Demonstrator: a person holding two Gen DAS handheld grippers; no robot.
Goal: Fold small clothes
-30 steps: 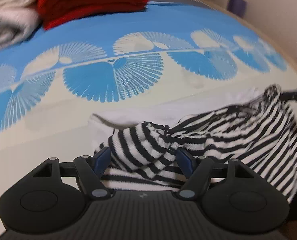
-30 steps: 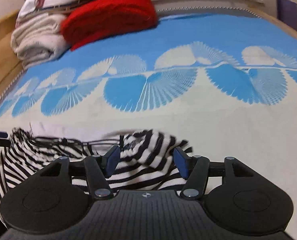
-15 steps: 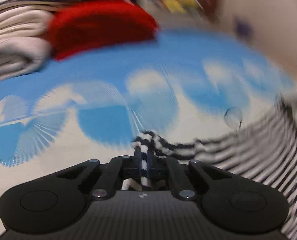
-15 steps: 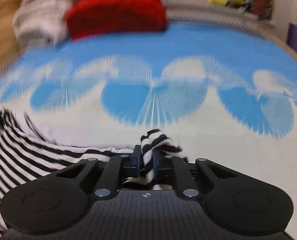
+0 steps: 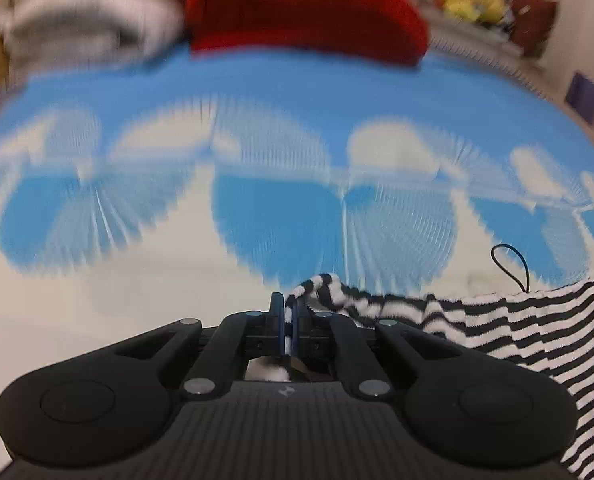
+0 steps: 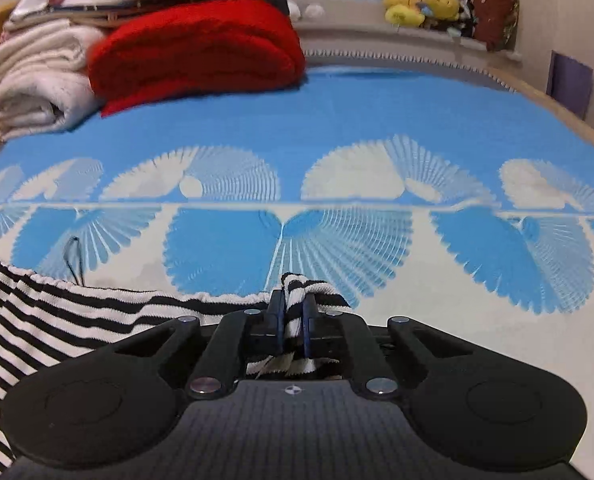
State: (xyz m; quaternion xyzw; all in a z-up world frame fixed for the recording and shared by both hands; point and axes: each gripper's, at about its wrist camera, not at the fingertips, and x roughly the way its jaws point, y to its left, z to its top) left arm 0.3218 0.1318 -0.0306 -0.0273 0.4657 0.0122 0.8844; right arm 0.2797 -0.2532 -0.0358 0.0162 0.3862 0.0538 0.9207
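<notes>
**A:** Top (image 5: 517,328) is pinched at two spots, why? It is held just above the bed (image 5: 137,300), stretched between both tools.

**B:** Probably so the striped cloth is kept taut and a clean fold line can be made. Left gripper (image 5: 288,320) is clamped tight on one bunched edge; right gripper (image 6: 293,316) is closed on the other, with stripes seen squeezed between its pads.

**A:** And the red blanket (image 6: 197,48)?

**B:** Stacked well apart at the far end, likely so the near part is kept free for folding. Left view is blurred, so finer detail can't be told.
</notes>
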